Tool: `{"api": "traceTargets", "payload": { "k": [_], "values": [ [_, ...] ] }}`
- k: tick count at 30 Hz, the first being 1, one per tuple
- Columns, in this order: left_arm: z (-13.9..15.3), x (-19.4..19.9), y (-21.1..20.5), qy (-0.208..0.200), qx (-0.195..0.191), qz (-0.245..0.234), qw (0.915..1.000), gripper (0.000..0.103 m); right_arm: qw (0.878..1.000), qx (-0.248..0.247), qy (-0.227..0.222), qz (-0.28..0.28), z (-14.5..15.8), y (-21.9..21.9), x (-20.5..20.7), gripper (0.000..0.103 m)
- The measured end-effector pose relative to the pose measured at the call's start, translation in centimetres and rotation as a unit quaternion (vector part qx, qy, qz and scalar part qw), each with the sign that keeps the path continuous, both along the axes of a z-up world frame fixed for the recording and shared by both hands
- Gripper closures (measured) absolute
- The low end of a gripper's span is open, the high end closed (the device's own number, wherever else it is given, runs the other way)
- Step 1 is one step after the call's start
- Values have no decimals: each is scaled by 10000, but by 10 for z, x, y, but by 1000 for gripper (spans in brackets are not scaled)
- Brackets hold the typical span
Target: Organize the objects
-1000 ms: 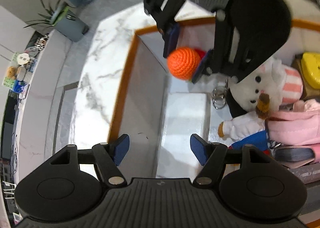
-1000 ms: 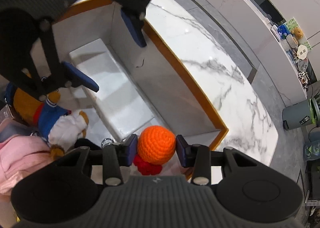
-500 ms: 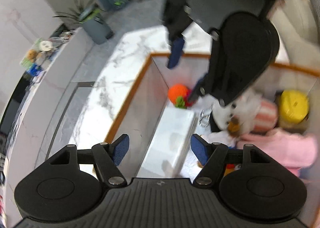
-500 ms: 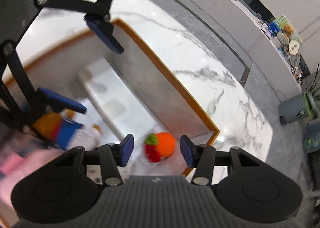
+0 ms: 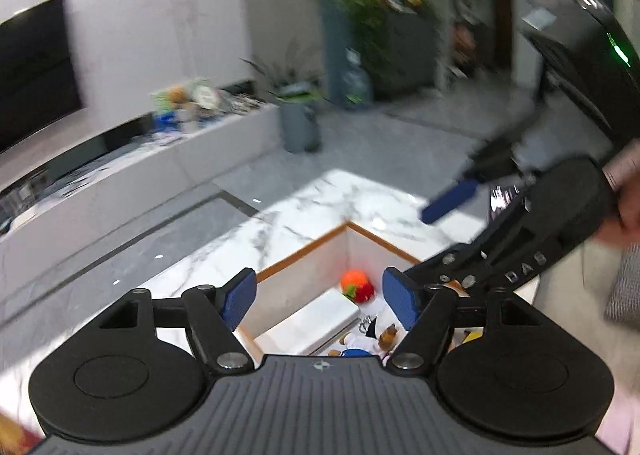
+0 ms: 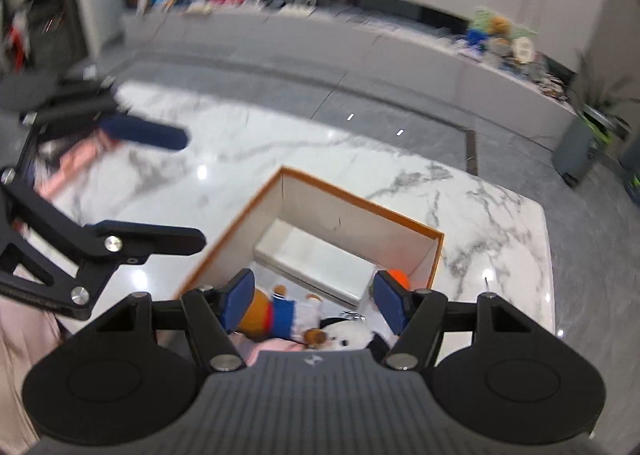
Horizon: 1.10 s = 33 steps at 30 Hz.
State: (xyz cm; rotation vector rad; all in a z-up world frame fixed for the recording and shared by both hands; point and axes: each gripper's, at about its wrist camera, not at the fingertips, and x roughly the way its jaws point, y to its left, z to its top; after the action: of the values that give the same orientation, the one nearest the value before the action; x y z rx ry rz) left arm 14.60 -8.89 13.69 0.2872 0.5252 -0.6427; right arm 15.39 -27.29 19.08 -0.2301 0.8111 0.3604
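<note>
Above box [image 6: 348, 203] | both claws opening, empty | orange ball [image 5: 354, 279] probably resting inside

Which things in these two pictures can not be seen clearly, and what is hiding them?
- Crocheted orange toy: right wrist view, mostly behind a blue finger pad.
- Plush toys: left wrist view, cut off by the left gripper body.
- Shelf clutter: left wrist view, motion blur.
- Box near side: right wrist view, under the right gripper.
</note>
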Motion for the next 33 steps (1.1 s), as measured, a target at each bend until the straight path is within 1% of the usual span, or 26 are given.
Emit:
{"api": "traceTargets", "payload": {
  "k": [2, 4, 6, 8, 13, 15, 17, 19, 21, 22, 24, 28, 33],
  "values": [
    [1, -20, 11, -137, -273, 343, 9989, 15, 9993, 202, -272, -148, -1, 2, -23, 35],
    [-1, -38, 21, -255, -466, 614, 9967, 15, 9975, 307, -535, -352, -6, 7, -47, 35],
    [-3, -54, 29, -382, -471, 839, 9946, 15, 9949, 524, -650, -561, -16, 13, -68, 35],
    [-5, -66, 32, -467, -441, 1040, 9925, 14, 9932, 715, -687, -606, -22, 20, -84, 35],
    [-11, -95, 38, -524, -702, 1473, 9852, 10, 9868, 979, -875, -946, -34, 31, -124, 35],
    [-17, -103, 39, -552, -783, 1575, 9829, 10, 9839, 1056, -971, -1067, -38, 31, -139, 31],
    [-22, -111, 40, -521, -904, 1647, 9808, 10, 9815, 1020, -1090, -1200, -42, 31, -153, 26],
    [-28, -115, 42, -409, -979, 1714, 9795, 10, 9789, 979, -1200, -1336, -48, 30, -162, 26],
    [-34, -114, 42, -300, -966, 1737, 9796, 10, 9767, 966, -1200, -1492, -53, 29, -167, 24],
    [-35, -115, 43, -264, -924, 1768, 9796, 10, 9757, 957, -1196, -1566, -56, 29, -168, 21],
    [-38, -115, 41, -279, -799, 1822, 9796, 10, 9744, 923, -1199, -1660, -60, 30, -173, 21],
    [-47, -120, 39, -243, -705, 1899, 9790, 10, 9737, 930, -1283, -1637, -70, 32, -185, 19],
    [-65, -131, 34, -205, -527, 1974, 9787, 10, 9745, 699, -1262, -1717, -89, 36, -190, 19]
  ]
}}
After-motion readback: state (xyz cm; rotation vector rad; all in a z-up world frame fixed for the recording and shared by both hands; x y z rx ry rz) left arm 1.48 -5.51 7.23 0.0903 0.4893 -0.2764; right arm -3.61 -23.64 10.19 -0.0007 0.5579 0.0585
